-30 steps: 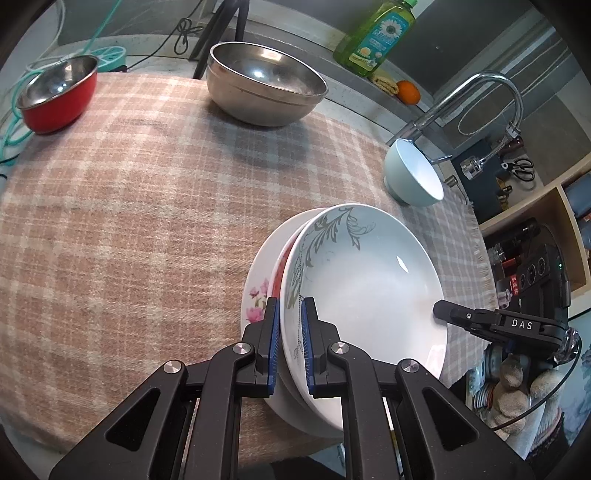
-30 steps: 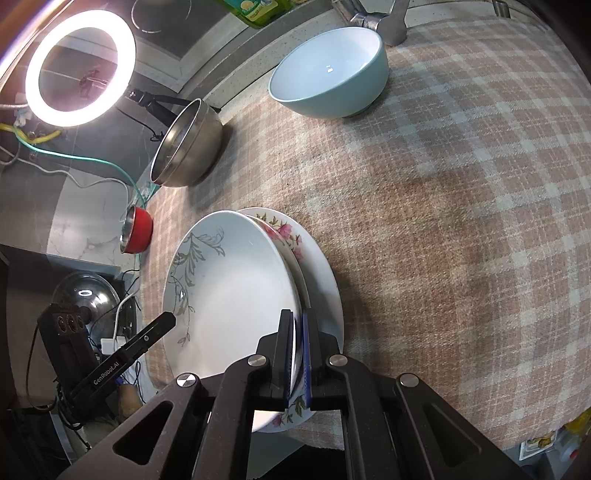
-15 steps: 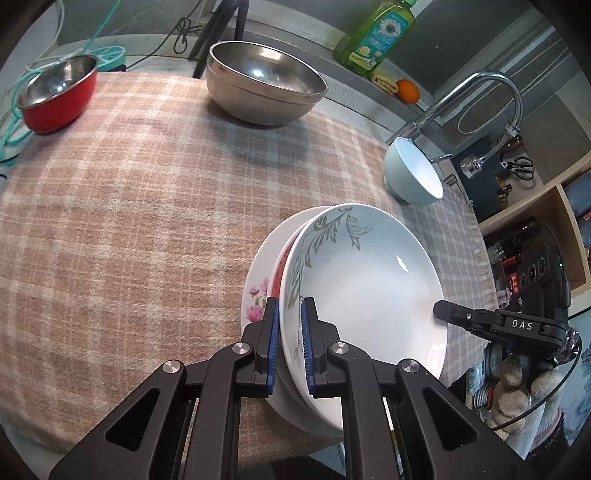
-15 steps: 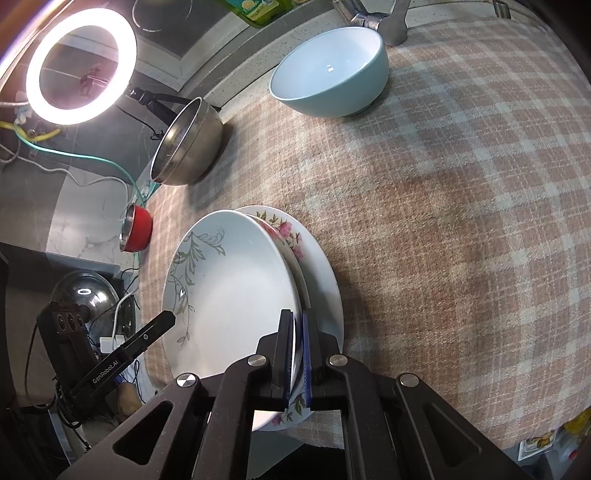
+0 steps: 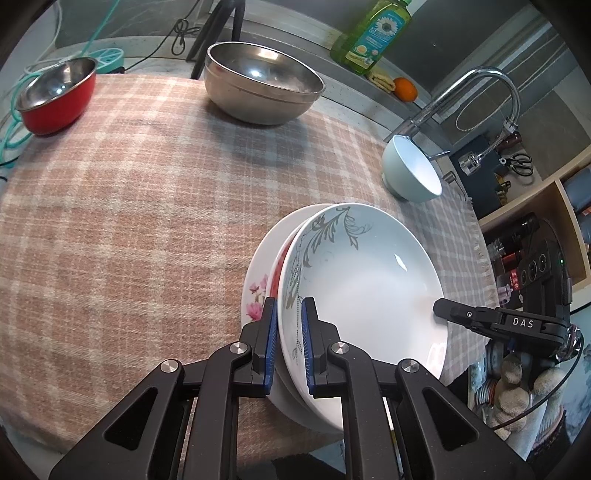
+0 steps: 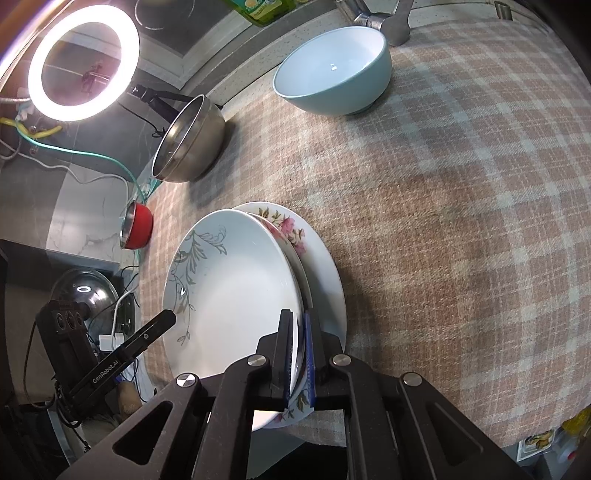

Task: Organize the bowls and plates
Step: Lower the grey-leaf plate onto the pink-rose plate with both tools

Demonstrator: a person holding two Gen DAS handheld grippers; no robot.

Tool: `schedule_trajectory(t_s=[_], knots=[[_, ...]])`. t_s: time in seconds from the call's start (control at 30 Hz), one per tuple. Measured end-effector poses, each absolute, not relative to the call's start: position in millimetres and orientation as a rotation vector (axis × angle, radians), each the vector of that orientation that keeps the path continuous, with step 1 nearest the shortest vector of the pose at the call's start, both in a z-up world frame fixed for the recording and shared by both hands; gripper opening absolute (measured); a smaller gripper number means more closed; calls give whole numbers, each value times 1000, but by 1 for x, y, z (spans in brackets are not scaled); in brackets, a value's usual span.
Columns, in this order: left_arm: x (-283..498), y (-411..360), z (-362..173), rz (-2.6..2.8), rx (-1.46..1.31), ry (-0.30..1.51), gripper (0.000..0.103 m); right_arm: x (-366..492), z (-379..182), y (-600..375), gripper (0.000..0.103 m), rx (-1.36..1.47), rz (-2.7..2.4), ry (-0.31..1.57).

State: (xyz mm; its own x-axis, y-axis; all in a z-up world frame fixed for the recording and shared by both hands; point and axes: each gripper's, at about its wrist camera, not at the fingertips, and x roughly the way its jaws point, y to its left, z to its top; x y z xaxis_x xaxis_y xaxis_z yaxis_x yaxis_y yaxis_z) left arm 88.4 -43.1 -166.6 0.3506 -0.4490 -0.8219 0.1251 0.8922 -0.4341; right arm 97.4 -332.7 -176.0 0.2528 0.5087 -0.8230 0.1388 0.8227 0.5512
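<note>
1. Left gripper (image 5: 289, 341): fingers nearly together, blue pads pinching the near rim of the leaf-pattern plate (image 5: 365, 280). One pad on the inner face, one on the outer.
2. Right gripper (image 6: 300, 354): also clamped narrow on a plate rim; in the right wrist view its pads straddle the near edge of the leaf-pattern plate (image 6: 236, 295), possibly the rim beneath too; cannot tell which.
3. Leaf-pattern plate sits tilted on top of a pink-flower plate (image 5: 258, 284), which lies on the checked cloth (image 5: 129, 206) at its near edge. Red rim between the two visible in the left wrist view; whether it belongs to a third plate, cannot tell.
4. Each gripper's tip shows in the other's camera, at the opposite side of the top plate.
5. Pale blue bowl (image 6: 334, 74) upright, far side of the cloth, near the tap (image 5: 476, 96).
6. Large steel bowl (image 5: 262, 86) far, well apart from the plates; small red bowl (image 5: 55, 94) far left.
7. Green soap bottle (image 5: 373, 33) and orange (image 5: 405, 88) on the ledge behind. Ring light (image 6: 83, 61) lit in the right wrist view.
</note>
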Motion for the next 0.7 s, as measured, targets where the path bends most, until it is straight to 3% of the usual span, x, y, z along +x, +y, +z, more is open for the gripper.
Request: schedule_trajectory(t_s=[0.03,0.7], knots=[[89,-43,-167,-380,-321,1159,13,97,-176,-333,7,592,272,1311],[84,-41,-165,-385,-310,1156,13,95,-172,-328,8,564,268,1306]])
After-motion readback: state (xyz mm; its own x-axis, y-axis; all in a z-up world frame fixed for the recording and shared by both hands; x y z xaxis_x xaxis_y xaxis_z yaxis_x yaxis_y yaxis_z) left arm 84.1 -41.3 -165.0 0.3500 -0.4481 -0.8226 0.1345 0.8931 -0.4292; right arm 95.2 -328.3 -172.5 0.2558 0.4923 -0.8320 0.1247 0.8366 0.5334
